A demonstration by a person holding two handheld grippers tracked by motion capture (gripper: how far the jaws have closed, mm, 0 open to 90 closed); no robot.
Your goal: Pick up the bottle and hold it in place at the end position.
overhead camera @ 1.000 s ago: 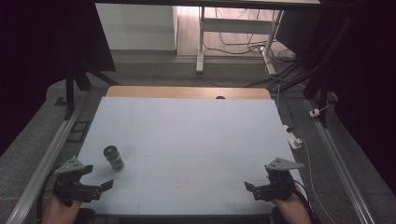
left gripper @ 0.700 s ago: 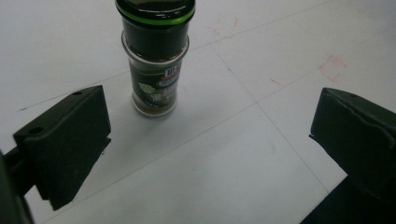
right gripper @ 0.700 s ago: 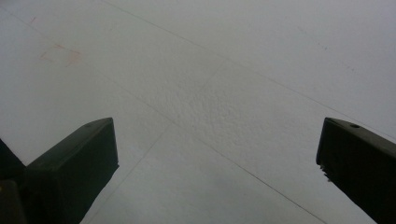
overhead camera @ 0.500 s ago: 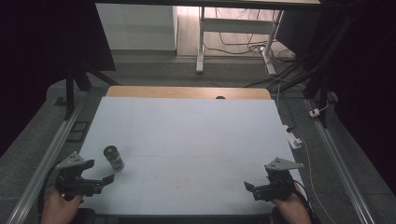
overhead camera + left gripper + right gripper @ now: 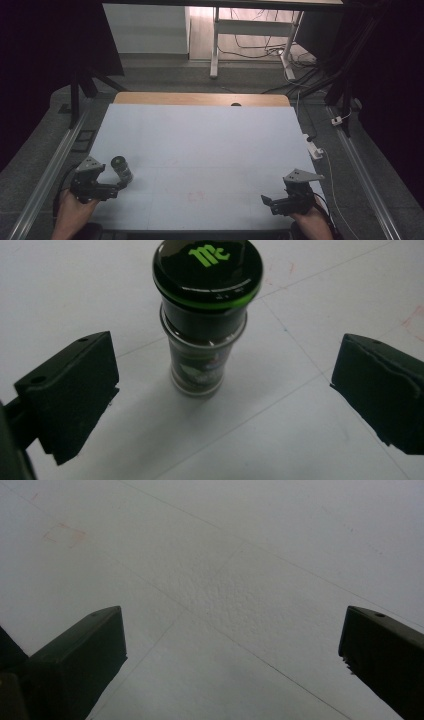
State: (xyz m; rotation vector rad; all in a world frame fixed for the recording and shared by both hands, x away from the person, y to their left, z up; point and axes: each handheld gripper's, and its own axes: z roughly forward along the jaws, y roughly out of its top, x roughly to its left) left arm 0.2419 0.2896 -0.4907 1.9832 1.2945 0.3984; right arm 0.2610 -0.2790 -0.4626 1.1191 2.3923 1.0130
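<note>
Left gripper (image 5: 114, 186) jaws wide apart, lined up either side of upright spice jar (image 5: 206, 315) at table's (image 5: 210, 145) near-left, likely for side grasp. Right gripper (image 5: 270, 202) spread, idle over bare surface.

Dim room, bright doorway behind; soft pics.

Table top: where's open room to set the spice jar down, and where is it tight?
Bare sheet runs from the spice jar across to the right gripper, and back to the wooden strip at the far edge. Only the near left corner is crowded, where the open left gripper flanks the jar.
</note>
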